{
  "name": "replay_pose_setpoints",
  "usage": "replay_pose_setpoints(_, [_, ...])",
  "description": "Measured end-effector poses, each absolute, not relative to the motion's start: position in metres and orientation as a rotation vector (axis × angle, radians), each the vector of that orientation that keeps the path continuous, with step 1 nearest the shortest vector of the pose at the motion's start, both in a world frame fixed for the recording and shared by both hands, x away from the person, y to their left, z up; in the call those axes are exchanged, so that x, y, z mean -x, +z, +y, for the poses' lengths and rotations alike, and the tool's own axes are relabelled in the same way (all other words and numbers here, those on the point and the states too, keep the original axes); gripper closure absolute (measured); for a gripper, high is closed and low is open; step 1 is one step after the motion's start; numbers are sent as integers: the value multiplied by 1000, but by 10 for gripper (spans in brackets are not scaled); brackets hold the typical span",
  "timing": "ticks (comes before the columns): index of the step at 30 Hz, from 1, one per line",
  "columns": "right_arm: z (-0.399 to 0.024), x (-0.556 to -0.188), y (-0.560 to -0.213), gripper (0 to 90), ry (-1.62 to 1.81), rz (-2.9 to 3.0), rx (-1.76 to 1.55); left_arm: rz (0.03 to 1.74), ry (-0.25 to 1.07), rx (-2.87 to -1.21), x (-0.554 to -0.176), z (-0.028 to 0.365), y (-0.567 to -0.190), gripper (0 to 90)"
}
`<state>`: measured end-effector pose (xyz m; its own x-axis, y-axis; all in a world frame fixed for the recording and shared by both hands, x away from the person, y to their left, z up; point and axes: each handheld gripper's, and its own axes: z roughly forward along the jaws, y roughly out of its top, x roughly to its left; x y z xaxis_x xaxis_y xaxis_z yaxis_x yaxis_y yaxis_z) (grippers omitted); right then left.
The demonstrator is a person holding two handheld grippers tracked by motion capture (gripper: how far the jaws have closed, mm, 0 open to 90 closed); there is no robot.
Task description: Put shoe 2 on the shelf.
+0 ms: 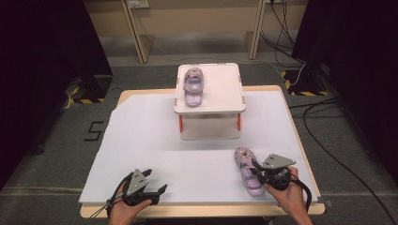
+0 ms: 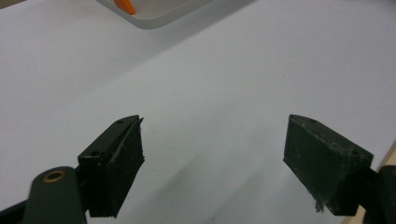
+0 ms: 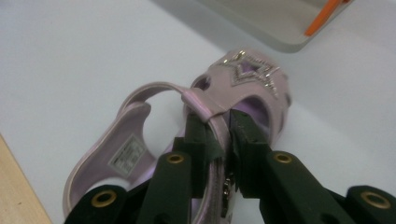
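While my right gripper (image 3: 223,135) pinches the side wall of a lilac child's sandal (image 3: 201,121), its two black jaws are nearly closed, with only the thin purple rim between them. From the right gripper view, the sandal has a glittery star on its toe cap, a heel strap looped back over the top, and a small white label on the insole. Seen from the high view, this sandal (image 1: 247,171) lies on the white table cover (image 1: 187,154) near the front right corner, toe pointing away from me, with my right hand (image 1: 287,194) just behind it.

My left gripper (image 1: 152,190) rests low over the front left of the table, well apart from the sandal. Its jaws stand wide open and hold nothing; white surface shows between them.

A second matching sandal (image 1: 193,86) sits on top of a small white raised stand (image 1: 225,89) with orange legs at the far middle of the table.
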<state>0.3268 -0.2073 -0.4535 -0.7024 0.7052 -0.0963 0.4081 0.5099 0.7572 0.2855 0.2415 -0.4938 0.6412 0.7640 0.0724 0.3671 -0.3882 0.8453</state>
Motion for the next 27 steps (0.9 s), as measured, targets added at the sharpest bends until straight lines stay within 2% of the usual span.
replay_pose_setpoints(12, [-212, -325, -432, 813, 1216, 2290, -936, 885, 587, -1996, -285, 242, -493, 193])
replay_pose_setpoints(27, [-212, -333, -380, 812, 1384, 2195, -868, 893, 583, -1996, -285, 243, -494, 193])
